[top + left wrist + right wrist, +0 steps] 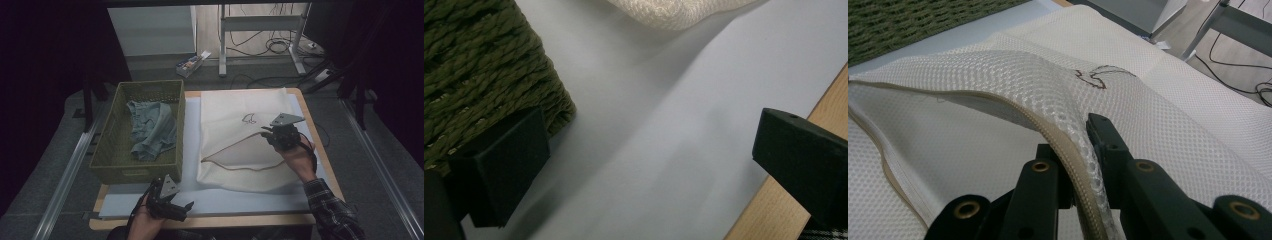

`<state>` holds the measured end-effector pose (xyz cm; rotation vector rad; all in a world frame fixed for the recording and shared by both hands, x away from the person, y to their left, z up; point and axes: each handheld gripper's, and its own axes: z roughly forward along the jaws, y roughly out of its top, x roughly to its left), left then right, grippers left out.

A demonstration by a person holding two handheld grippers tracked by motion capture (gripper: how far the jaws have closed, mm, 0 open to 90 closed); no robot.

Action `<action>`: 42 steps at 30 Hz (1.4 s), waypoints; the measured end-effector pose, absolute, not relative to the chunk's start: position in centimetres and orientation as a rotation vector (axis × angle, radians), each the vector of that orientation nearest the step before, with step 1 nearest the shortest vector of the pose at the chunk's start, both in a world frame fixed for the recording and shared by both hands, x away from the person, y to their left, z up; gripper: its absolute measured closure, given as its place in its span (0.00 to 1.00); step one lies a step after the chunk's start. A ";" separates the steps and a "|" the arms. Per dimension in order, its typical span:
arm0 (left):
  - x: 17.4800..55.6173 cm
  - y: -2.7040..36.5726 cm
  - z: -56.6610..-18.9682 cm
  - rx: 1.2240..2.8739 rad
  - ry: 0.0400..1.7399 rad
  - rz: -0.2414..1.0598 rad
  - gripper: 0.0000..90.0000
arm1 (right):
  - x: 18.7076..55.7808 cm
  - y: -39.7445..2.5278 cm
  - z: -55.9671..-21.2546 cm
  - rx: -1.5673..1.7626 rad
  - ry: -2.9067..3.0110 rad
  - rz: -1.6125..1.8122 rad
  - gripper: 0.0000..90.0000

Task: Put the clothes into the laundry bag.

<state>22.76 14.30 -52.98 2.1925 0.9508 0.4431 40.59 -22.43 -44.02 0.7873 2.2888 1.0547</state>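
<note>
right tool [1083,150] clamped on zipper edge of white mesh laundry bag [240,112] | lift edge higher, widen mouth | left tool [649,165] open, empty, beside green woven basket [112,150]; fetch blue-grey cloth [152,130]

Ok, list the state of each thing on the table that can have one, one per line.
White mesh laundry bag: lying flat, zipper mouth open, upper edge lifted.
Beige zipper edge: pinched between the right gripper's jaws.
Green woven basket: upright, holding a garment.
Crumpled blue-grey garment: bunched inside the basket.
Right gripper: shut on the bag's edge.
Left gripper: open, holding nothing, beside the basket.
</note>
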 end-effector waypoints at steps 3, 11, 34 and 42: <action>22.8 14.3 -53.0 2.194 0.949 0.445 0.02 | 40.6 -22.3 -43.8 0.787 2.287 1.063 0.89; 22.7 14.3 -52.9 2.190 0.947 0.447 0.02 | 40.9 -21.8 -43.1 0.788 2.279 1.093 0.89; 22.7 14.2 -52.9 2.192 0.943 0.454 0.02 | 41.9 -20.5 -40.4 0.804 2.252 1.165 0.90; 22.7 14.2 -52.9 2.193 0.944 0.451 0.02 | 42.1 -20.2 -39.8 0.793 2.249 1.178 0.91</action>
